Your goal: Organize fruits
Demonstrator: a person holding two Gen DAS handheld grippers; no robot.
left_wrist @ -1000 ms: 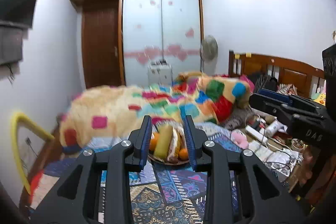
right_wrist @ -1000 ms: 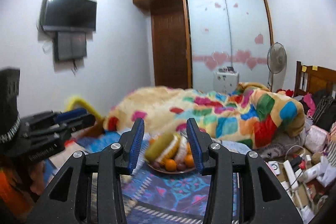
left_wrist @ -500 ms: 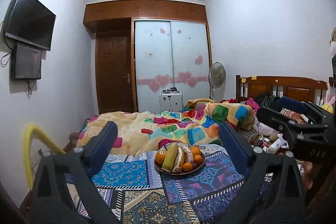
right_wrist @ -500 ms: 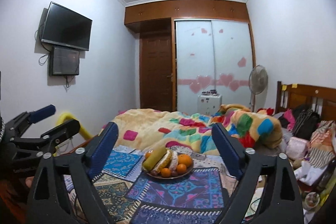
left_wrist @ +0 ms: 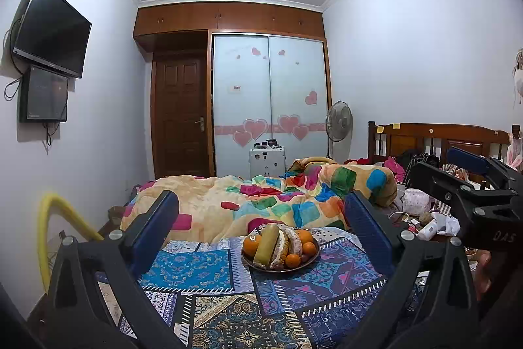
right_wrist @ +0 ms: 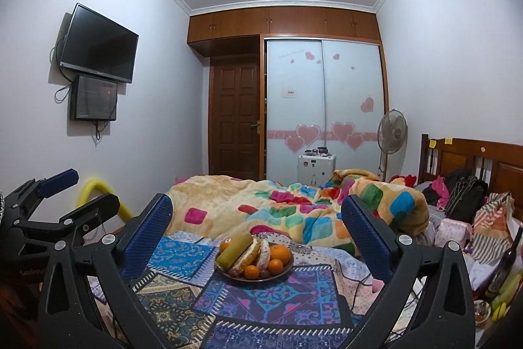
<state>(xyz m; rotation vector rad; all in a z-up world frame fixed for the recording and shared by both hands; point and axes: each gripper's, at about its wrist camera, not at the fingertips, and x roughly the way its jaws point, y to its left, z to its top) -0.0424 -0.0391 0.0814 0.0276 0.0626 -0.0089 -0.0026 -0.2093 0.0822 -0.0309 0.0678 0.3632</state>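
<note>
Left wrist view is showing the left tool [left_wrist: 261, 219] hanging with its jaws spread wide, framing the fruit plate [left_wrist: 280, 264] sitting on the patchwork cloth [left_wrist: 202, 270], well apart from it. Right wrist view is showing the right tool [right_wrist: 256, 218] spread wide and empty too, and it's also catching a dark bottle [right_wrist: 505, 260] at the far right.

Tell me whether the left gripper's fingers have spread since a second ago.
Yes. The left gripper has opened: its fingers, earlier close around the view of the fruit plate, now stand wide apart, well clear of the plate on both sides.
</note>
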